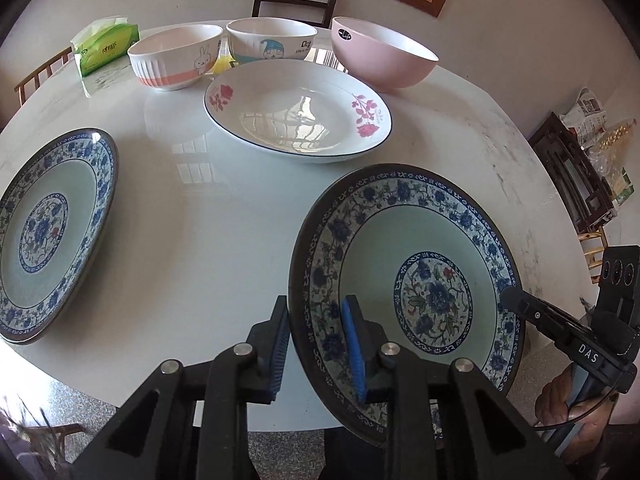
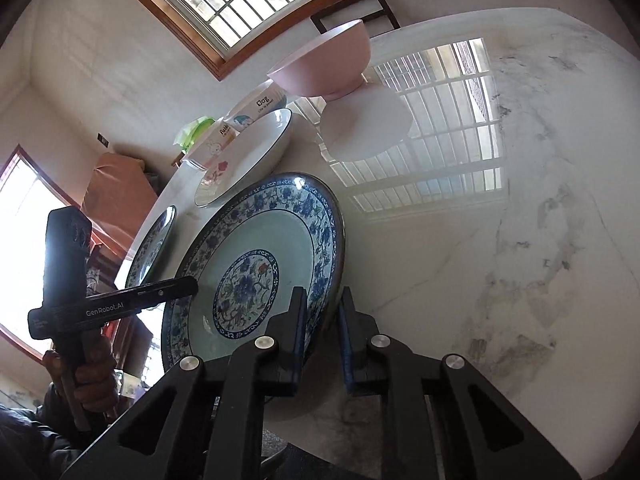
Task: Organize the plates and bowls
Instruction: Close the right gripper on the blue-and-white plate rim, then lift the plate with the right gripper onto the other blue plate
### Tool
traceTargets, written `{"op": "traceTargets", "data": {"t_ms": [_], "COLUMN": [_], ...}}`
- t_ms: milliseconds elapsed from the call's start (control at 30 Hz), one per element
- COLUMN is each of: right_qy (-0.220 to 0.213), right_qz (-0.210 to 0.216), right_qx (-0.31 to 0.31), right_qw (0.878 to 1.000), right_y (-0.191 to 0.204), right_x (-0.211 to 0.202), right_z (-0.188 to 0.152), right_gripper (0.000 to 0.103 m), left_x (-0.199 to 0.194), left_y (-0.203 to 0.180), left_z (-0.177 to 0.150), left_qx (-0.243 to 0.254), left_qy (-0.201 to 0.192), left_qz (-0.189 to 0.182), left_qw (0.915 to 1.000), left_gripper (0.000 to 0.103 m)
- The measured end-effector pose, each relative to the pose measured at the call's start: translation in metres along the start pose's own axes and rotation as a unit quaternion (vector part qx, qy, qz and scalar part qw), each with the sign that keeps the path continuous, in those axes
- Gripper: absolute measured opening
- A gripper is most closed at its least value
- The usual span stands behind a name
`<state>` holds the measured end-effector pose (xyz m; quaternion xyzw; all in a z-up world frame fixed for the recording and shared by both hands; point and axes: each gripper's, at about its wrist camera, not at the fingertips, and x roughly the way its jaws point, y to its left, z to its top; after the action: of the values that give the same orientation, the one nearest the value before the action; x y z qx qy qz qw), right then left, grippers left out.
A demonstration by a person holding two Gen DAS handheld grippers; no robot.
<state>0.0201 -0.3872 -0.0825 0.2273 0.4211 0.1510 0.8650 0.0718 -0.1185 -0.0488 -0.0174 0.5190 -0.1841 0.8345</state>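
bright window (image 2: pixel 224 4) glare on table (image 2: pixel 440 128); fisheye edges.

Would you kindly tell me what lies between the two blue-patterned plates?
Only bare table between the left plate and the held plate, in the left wrist view.

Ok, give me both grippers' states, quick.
Left gripper: jaws straddle the near blue floral plate rim; grip cannot be told.
Right gripper: jaws straddle the same plate's opposite rim; grip cannot be told.
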Motion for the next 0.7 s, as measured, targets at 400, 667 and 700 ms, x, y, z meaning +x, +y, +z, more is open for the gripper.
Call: {"op": "traceTargets", "data": {"t_ms": [400, 667, 700], "right_qy": [0.017, 0.042, 0.047], "right_qz": [0.042, 0.077, 0.082], "right_qx": [-0.011, -0.063, -0.067], "right_qw": [0.999, 0.994, 0.993], "right_y": [0.044, 0.109, 0.117], "right_x": [0.013, 0.059, 0.067], "right_z": [-0.006, 0.020, 0.024], "right_gripper": [0.015, 0.015, 0.015], "left_x": [-0.055, -0.091, -0.094], "left_y": [0.054, 0.130, 0.140], "left_z": [-0.013, -0.002, 0.000], "left_qx": [-0.048, -0.106, -0.112], "left_qy": [-0.053, -0.089, -0.093], "left_qz": [0.048, 0.090, 0.096], "left_qw": [0.9963, 0.9862, 0.9846], "left_gripper": [0.026, 0.026, 0.026]}}
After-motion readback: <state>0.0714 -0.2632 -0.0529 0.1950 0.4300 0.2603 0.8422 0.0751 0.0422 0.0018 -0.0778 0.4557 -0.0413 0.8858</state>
